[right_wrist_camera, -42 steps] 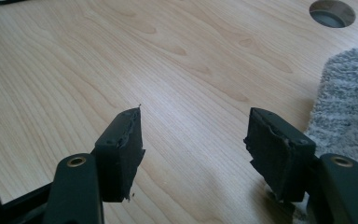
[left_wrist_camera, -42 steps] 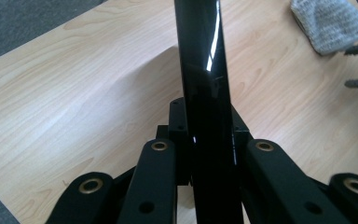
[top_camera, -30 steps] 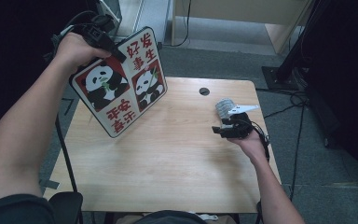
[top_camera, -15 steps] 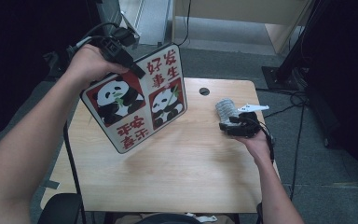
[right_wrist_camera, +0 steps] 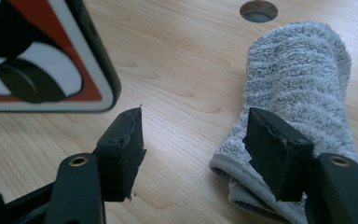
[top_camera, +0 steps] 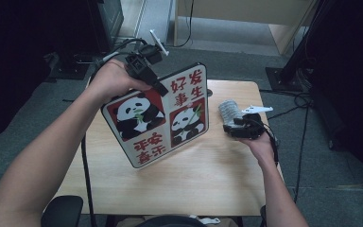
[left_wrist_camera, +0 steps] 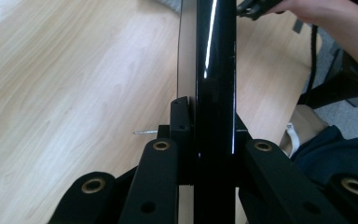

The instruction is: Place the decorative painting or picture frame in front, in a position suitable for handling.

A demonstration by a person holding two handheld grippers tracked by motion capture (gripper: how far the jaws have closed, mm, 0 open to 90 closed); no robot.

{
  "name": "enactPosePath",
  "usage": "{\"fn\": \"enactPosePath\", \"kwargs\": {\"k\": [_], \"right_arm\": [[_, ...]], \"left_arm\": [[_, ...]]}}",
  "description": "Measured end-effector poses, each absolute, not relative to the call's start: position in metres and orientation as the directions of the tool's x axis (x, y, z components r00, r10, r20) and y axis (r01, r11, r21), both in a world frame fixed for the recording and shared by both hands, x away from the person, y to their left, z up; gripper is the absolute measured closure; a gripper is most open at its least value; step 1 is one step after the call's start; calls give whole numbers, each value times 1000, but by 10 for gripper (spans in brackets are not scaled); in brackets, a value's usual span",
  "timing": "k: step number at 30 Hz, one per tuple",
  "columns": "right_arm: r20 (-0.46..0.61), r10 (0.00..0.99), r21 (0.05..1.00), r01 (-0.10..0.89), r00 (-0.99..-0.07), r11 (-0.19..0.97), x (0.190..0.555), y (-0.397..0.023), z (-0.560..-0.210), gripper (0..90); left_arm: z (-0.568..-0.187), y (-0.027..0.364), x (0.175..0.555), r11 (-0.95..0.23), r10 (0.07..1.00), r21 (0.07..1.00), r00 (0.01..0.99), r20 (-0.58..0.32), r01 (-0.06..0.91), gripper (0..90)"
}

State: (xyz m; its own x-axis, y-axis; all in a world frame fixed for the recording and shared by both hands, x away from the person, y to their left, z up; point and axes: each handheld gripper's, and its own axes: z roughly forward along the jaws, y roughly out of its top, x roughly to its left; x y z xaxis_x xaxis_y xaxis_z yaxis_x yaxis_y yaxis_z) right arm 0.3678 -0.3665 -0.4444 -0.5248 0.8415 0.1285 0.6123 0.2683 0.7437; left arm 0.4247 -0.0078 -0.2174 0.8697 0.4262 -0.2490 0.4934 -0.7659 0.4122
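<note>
A flat board [top_camera: 160,120] printed with two pandas and red characters hangs tilted above the left half of the wooden table [top_camera: 194,184]. My left gripper [top_camera: 157,86] is shut on its upper edge; in the left gripper view [left_wrist_camera: 209,126] the jaws press both faces of the black-rimmed board [left_wrist_camera: 214,70]. A rolled grey towel [top_camera: 228,109] lies at the table's right. My right gripper [top_camera: 234,124] rests low beside it, open. In the right gripper view [right_wrist_camera: 200,140] bare wood lies between the jaws, the right jaw stands against the towel's [right_wrist_camera: 298,70] near end, and the board's corner [right_wrist_camera: 37,56] is at upper left.
A round cable hole [right_wrist_camera: 258,10] sits in the tabletop behind the towel. Cables [top_camera: 82,156] hang off the table's left side, and dark stands and a chair base [top_camera: 61,210] surround it. The person's lap is at the near edge.
The left hand has carried the panda board rightward over the table and a little lower. The right hand and towel have stayed put.
</note>
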Motion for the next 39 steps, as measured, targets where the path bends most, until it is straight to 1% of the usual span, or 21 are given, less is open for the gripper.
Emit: {"fn": "enactPosePath", "kwargs": {"k": [3,12,19,24,26,27,29,33,39], "right_arm": [[134,843,740,618,-521,264,368,-367,-445,377],[124,847,740,616,-516,268,368,-367,-446,380],[126,849,738,620,-513,266,369,-367,-447,381],[136,849,731,630,-510,262,372,-368,-449,380],[140,847,729,632,-513,262,373,-368,-450,380],[139,846,727,634,-515,266,374,-368,-451,380],[139,845,720,638,-517,272,374,-366,-451,380],[138,845,725,633,-517,269,374,-366,-449,380],[141,847,727,635,-513,263,375,-368,-450,380]], "left_arm": [[-222,-11,422,-763,421,412,867,-266,497,806],[-239,-17,419,-758,423,414,863,-277,504,803],[-245,-21,426,-753,457,379,842,-286,538,805],[-246,-18,430,-748,466,370,833,-297,551,800],[-247,-18,431,-755,464,366,837,-289,544,791],[-247,-19,431,-760,458,369,843,-282,536,772],[-247,-20,430,-769,449,367,851,-273,523,692],[-247,-15,434,-747,468,384,840,-275,542,557],[-238,4,431,-705,461,468,846,-268,533,472]]}}
